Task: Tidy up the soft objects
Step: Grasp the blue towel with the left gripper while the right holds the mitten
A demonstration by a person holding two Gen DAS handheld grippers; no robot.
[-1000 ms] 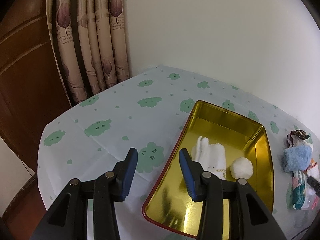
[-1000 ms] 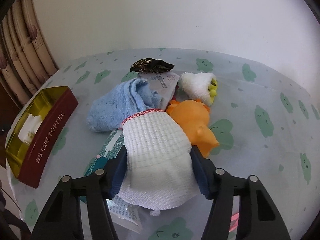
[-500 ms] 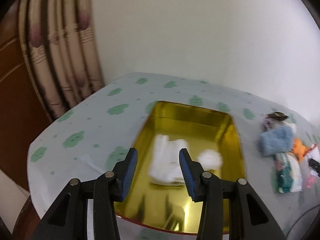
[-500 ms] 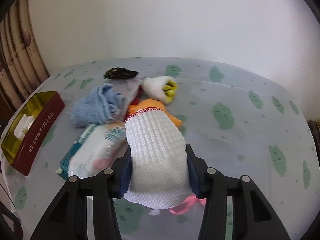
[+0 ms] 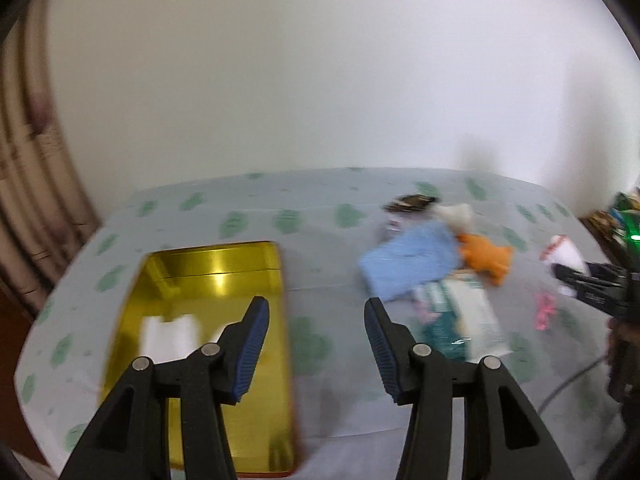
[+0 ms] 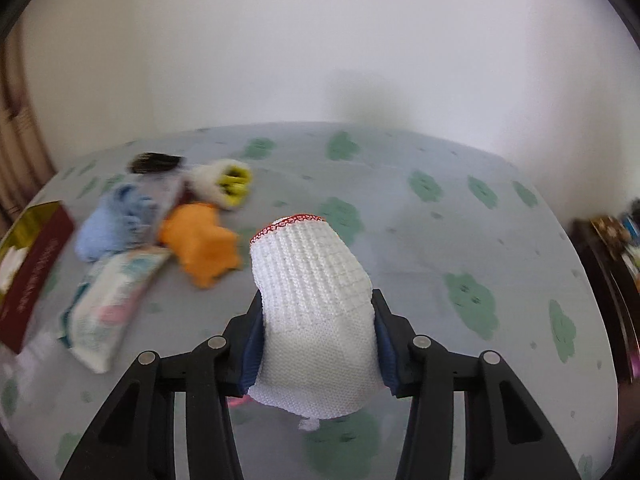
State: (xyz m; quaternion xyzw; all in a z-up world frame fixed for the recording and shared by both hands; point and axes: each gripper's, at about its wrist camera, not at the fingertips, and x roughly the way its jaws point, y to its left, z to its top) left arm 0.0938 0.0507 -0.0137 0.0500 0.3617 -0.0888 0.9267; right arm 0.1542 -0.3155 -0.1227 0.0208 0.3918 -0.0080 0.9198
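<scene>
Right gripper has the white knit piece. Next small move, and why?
Probably carry it left toward the gold tin. The right gripper is shut on the white knit piece, held clear of the pile, and the tin already holds a white cloth. The left gripper is open and holds nothing.

The white cloth [image 5: 170, 338] inside the gold rectangular tin [image 5: 208, 276] is smeared by motion blur and partly hidden behind a blue-padded finger [image 5: 250, 346]. The tin's near end is cut off at 6 o'clock. In the right wrist view, the printing on the tin's dark red side [image 6: 34, 276] is blurred beyond reading.
</scene>
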